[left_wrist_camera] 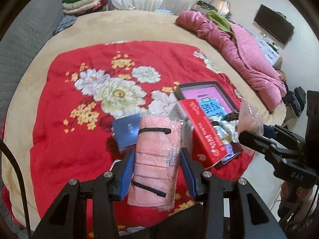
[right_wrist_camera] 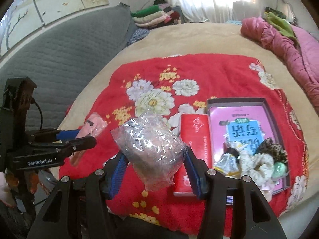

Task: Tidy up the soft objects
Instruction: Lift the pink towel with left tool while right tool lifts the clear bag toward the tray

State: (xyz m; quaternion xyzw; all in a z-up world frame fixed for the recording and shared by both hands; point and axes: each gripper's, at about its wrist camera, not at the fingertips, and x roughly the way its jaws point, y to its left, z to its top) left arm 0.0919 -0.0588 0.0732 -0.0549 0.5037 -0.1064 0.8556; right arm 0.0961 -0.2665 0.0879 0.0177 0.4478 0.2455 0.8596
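Observation:
My left gripper is shut on a pack of pink face masks in clear wrap, held above the red floral blanket. It also shows in the right wrist view with the pink pack. My right gripper is shut on a clear plastic bag of pinkish soft stuff, also seen in the left wrist view. An open box holds a pink book, scrunchies and small items. A red box leans at its left side.
A small blue booklet lies on the blanket behind the mask pack. A pink quilt lies along the bed's right edge. Folded clothes are stacked at the far side. A grey padded headboard is on the left.

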